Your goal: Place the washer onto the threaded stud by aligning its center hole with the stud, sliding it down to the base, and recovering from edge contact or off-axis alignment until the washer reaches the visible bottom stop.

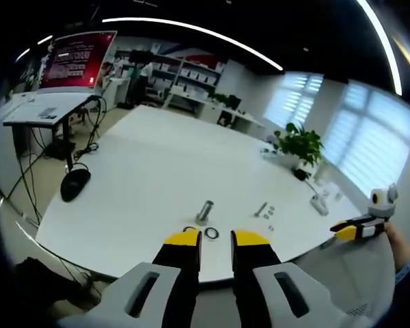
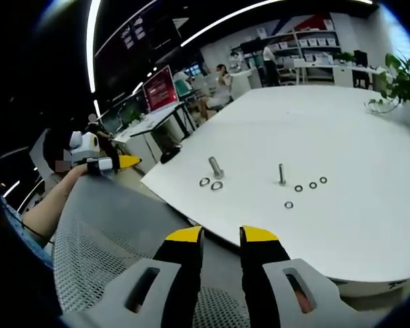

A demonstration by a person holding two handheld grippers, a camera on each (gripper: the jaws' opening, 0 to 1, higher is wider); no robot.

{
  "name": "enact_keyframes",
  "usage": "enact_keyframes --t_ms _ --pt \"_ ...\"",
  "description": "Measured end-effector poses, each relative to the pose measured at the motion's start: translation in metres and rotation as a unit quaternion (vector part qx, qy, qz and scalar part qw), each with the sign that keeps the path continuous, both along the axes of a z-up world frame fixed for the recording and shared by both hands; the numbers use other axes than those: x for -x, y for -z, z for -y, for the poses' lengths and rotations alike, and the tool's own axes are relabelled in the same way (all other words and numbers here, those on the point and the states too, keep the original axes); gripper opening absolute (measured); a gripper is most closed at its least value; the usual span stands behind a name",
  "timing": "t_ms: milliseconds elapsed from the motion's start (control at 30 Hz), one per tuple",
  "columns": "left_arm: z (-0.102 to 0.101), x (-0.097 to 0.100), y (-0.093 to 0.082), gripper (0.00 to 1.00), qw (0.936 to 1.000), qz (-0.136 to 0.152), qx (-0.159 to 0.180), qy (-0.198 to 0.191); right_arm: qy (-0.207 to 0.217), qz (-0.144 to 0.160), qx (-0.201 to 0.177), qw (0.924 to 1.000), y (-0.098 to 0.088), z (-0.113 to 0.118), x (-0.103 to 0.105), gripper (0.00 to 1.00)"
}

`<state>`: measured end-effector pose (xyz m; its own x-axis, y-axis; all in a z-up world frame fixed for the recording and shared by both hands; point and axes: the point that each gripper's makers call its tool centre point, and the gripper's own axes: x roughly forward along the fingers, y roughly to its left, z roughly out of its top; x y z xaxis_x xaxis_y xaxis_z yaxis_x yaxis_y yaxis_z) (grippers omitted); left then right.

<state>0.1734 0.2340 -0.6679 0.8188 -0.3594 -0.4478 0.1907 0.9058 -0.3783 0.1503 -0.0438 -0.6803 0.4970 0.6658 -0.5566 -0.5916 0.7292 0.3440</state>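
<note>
On the white table (image 1: 150,171) a large threaded stud (image 1: 205,210) stands upright near the front edge, with two washers (image 1: 212,233) lying at its foot. My left gripper (image 1: 216,239) hovers just short of the table edge in front of them, open and holding nothing. In the right gripper view the same stud (image 2: 215,166) and its two washers (image 2: 217,185) sit left of a thinner stud (image 2: 281,173) with several small washers (image 2: 298,188) around it. My right gripper (image 2: 222,236) is open and empty, held back from the table over a mesh chair.
A grey mesh chair back (image 2: 109,239) lies between me and the table edge. The other gripper (image 1: 359,229) shows at the right, held in a hand. A black mouse (image 1: 75,183) sits at the table's left corner, and a potted plant (image 1: 299,145) on the far side.
</note>
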Motion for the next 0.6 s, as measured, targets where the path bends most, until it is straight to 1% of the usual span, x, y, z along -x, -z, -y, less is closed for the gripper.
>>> enact_keyframes --t_ms 600 --pt "-0.0015 -0.0004 0.0001 0.13 1.0 0.0 -0.001 -0.003 -0.001 0.001 -0.003 1.0 -0.0005 -0.0008 -0.0002 0.24"
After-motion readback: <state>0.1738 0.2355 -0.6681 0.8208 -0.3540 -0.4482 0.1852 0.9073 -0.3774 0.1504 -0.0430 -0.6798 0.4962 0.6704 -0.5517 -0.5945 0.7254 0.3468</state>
